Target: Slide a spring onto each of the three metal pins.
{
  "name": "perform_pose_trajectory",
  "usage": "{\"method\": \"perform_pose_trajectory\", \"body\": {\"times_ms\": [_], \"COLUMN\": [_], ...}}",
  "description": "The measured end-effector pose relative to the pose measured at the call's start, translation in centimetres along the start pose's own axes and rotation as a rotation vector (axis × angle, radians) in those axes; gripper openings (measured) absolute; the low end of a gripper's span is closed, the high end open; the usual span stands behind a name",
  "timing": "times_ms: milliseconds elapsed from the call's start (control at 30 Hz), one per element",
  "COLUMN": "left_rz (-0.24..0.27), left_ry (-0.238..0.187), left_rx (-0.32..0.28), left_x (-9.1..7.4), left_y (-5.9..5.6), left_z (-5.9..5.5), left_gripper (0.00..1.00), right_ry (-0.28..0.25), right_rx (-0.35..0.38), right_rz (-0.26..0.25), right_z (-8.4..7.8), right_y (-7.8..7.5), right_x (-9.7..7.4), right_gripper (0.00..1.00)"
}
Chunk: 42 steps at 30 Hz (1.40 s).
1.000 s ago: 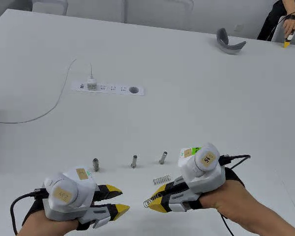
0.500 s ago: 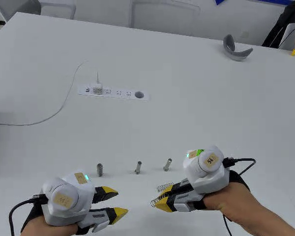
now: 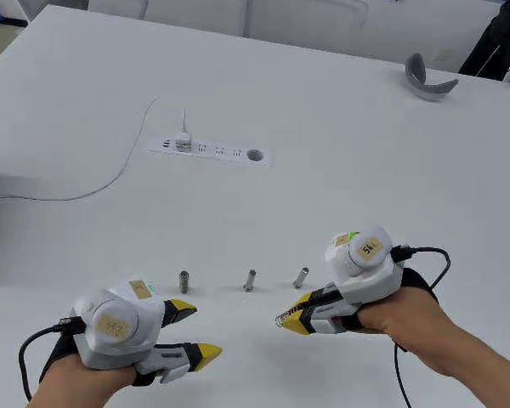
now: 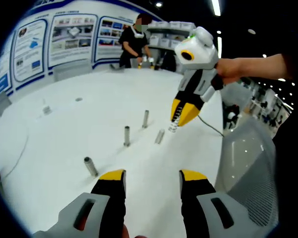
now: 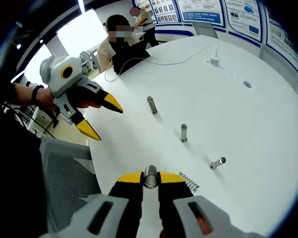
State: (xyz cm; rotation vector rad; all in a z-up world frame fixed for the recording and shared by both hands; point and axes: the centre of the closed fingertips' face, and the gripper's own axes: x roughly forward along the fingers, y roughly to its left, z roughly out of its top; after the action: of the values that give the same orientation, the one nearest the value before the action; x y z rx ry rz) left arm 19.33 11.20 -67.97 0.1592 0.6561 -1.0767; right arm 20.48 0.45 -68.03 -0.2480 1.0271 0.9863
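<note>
Three metal pins stand in a row on the white table point(image 3: 340, 153). The left pin point(image 3: 184, 281) point(image 5: 151, 104) carries a spring. The middle pin point(image 3: 250, 280) point(image 5: 184, 133) and the right pin point(image 3: 301, 277) point(image 5: 217, 162) are bare. My right gripper point(image 3: 291, 320) point(image 5: 149, 178) hovers just short of the right pin, shut on a spring point(image 5: 149, 176) point(image 4: 175, 124) that sticks out between its tips. Another loose spring point(image 5: 188, 181) point(image 4: 160, 136) lies on the table beneath it. My left gripper point(image 3: 200, 331) point(image 4: 151, 178) is open and holds nothing, near the left pin.
A white power strip point(image 3: 212, 150) with a plugged adapter and a cable point(image 3: 119, 174) lies further back. A grey curved object point(image 3: 429, 81) rests at the far right. People stand at the table's far ends in both gripper views.
The right gripper, holding its spring, has moved forward and rightward toward the pins, away from the loose spring's left. The left gripper has barely moved. The head camera shifted.
</note>
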Motion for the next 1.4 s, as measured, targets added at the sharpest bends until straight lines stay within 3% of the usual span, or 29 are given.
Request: {"method": "perform_pose_trajectory", "body": {"times_ms": [533,1033,1400], "left_rz": [0.065,0.069,0.073], "left_ry": [-0.015,-0.025,-0.013], "left_rx": [-0.047,-0.077,-0.104], "left_x": [-0.9,-1.3,-1.7], "left_y": [1.8,2.1,2.4], "left_z": [-0.1,-0.5,-1.4], "left_gripper": [0.54,0.62,0.65], "right_ry": [0.070,0.094,0.116], "right_rx": [-0.071,-0.129,-0.183], "right_rz": [-0.038,-0.059,-0.053], "right_z": [1.7,3.7,4.8], "right_y": [-3.3,-4.6,-4.8], "right_x": [1.0,2.2,3.5], "right_gripper": [0.12,0.12,0.13]}}
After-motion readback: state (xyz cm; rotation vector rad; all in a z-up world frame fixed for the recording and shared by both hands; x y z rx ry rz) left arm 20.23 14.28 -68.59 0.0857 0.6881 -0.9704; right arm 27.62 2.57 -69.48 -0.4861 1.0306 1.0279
